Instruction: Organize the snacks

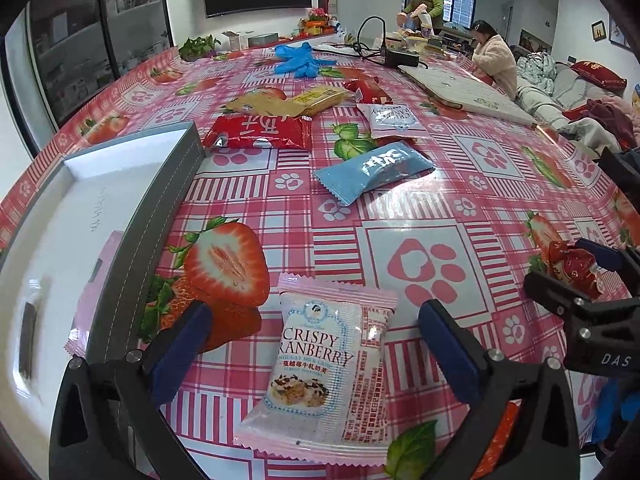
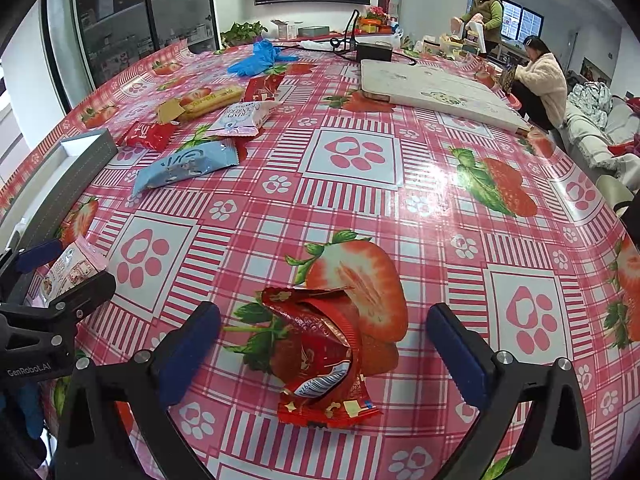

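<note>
Pink strawberry-print tablecloth (image 2: 352, 168) under scattered snacks; both claws (image 1: 316, 344) (image 2: 324, 344) gape wide, gripping nothing.

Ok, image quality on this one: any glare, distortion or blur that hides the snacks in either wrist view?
Left wrist view: strong fisheye bending, the grey box rim curves; the Crispy Cranberry packet is sharp, its print readable. Right wrist view: window glare on the tablecloth right of centre, clear of the snacks; the crumpled red wrapper is sharp, its foil lightly shiny. Corners vignette black in both.
</note>
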The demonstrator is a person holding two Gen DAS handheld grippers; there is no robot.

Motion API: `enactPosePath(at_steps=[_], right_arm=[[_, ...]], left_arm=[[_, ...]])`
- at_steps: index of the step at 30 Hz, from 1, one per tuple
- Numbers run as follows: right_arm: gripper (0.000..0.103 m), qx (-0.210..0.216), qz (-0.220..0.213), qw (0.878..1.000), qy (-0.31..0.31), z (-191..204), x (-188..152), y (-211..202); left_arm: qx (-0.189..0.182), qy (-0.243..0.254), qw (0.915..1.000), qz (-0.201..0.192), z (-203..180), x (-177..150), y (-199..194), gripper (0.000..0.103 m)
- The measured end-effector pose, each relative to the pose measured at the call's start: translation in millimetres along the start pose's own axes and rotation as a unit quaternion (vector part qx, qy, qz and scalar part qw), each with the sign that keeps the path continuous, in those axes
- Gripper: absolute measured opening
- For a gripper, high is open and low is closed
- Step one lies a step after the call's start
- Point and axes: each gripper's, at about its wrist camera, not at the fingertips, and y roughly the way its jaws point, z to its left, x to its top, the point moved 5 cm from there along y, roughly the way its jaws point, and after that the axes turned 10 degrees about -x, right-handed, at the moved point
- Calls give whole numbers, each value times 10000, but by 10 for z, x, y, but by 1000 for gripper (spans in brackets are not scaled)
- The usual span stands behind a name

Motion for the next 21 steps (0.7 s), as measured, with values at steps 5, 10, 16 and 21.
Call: enactPosePath(at_steps=[5, 10, 16, 21], right_arm=[[103, 1, -1, 10000, -1, -1, -1, 1], [103, 9, -12, 10000, 1, 0, -1, 1], [103, 11, -17, 10000, 0, 5, -1, 1], [103, 13, -20, 10000, 0, 1, -1, 2]], left_arm=[[3, -6, 10000, -4, 7, 2, 0, 103], [-10, -2, 10000, -8, 6, 0, 2, 103], [-15, 0, 10000, -14, 6, 0, 1, 103], [-17, -2, 10000, -17, 11, -3, 2, 103]])
